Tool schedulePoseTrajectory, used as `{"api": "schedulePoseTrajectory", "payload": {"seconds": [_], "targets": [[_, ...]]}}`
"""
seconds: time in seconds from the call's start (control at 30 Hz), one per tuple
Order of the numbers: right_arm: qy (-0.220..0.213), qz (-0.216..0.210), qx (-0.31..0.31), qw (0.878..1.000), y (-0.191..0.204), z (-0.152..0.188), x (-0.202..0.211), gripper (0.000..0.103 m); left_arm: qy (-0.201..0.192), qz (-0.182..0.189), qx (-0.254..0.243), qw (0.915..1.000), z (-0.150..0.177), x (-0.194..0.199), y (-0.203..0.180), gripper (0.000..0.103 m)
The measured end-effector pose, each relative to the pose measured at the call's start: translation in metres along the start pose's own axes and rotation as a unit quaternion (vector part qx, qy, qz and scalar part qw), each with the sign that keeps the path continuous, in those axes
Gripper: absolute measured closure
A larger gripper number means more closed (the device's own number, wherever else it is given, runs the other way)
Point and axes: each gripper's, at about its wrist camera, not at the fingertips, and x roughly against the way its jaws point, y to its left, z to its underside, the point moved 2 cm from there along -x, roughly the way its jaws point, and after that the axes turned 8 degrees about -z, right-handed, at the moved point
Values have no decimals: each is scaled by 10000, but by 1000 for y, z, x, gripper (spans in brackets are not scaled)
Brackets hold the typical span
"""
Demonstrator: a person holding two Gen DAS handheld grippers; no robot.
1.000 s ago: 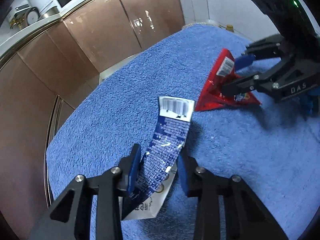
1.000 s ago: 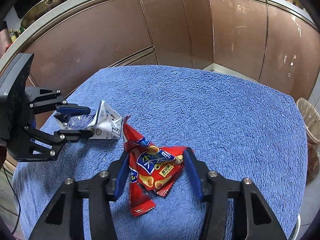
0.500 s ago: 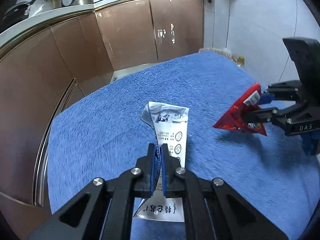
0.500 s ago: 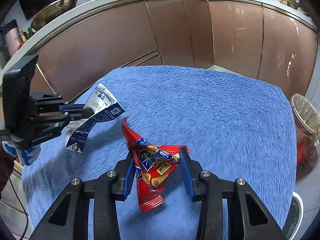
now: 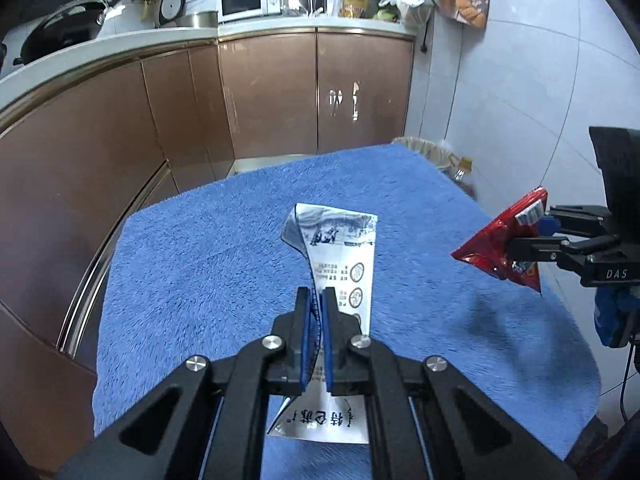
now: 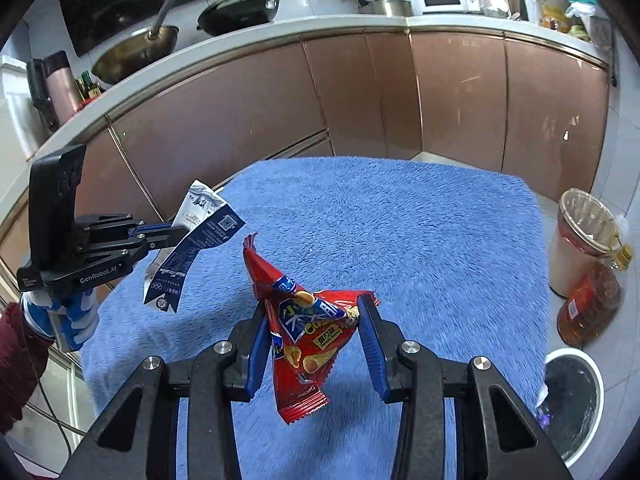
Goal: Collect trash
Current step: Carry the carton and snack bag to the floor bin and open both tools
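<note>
My left gripper (image 5: 316, 300) is shut on a blue-and-white wrapper (image 5: 344, 264) and holds it above the blue towel-covered table (image 5: 208, 264). It also shows at the left of the right wrist view (image 6: 182, 236), with the wrapper (image 6: 192, 248) hanging from it. My right gripper (image 6: 314, 320) is shut on a red snack bag (image 6: 308, 340), held clear of the table. In the left wrist view the right gripper (image 5: 516, 240) is at the right edge with the red bag (image 5: 500, 248) in its jaws.
A lined waste basket (image 6: 580, 240) and an oil bottle (image 6: 588, 304) stand on the floor right of the table. A white-rimmed bin (image 6: 572, 404) sits lower right. Brown kitchen cabinets (image 6: 360, 100) run behind the table.
Both grippers have lifted their trash off the towel. The left closed on the wrapper a second ago and rose. The right tightened on the red bag and raised it.
</note>
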Motion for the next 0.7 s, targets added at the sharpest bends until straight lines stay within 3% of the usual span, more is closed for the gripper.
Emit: {"api": "schedulePoseTrajectory", "payload": {"seconds": [0.37, 0.7], "targets": [[-633, 159, -244, 9976, -2, 18, 71, 64, -402, 147, -21, 9991, -12, 53, -43, 98], [-1255, 991, -950, 9825, -59, 45, 135, 64, -537, 775, -237, 9953, -56, 40, -131, 98]]}}
